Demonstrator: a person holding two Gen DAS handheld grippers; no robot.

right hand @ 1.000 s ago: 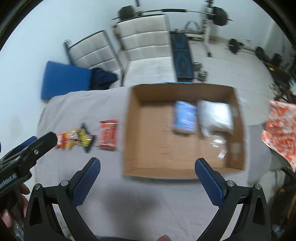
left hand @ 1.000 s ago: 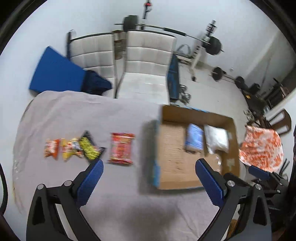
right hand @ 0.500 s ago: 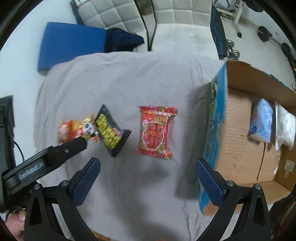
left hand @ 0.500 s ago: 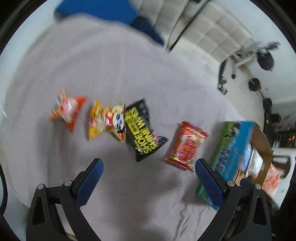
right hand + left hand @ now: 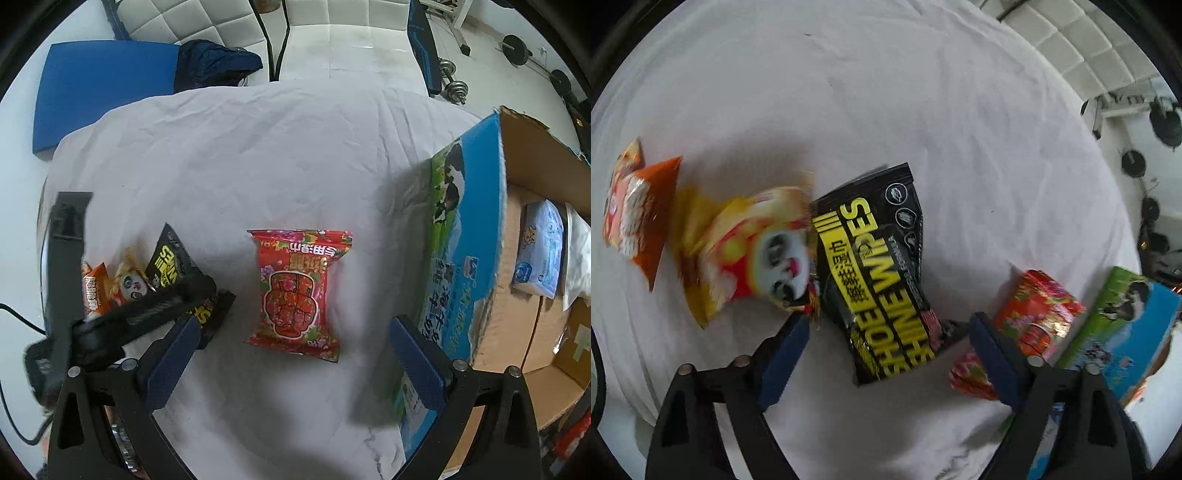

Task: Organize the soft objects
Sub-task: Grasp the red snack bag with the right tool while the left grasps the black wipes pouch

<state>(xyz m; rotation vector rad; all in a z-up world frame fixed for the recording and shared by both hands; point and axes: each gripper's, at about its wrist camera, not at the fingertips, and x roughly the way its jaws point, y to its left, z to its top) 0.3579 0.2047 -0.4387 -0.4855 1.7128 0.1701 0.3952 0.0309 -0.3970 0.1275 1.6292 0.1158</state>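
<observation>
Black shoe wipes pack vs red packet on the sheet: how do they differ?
The shoe wipes pack is black with yellow lettering; the red packet is red with a floral print. The wipes pack touches the panda snack bag; the red packet lies alone, nearer the cardboard box. Both lie flat on the sheet, each between an open gripper's fingers.

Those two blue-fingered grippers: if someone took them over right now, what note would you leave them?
Left gripper: open, empty, fingers straddling the black-and-yellow shoe wipes pouch.
Right gripper: open, empty, fingers either side of the red crinkly foil packet.
On the grey cloth: both of those, plus the yellow panda snack bag and the orange snack packet.
Done: a pale blue tissue pack and a white soft pack lie in the open cardboard box.
Left: four packets to box.
</observation>
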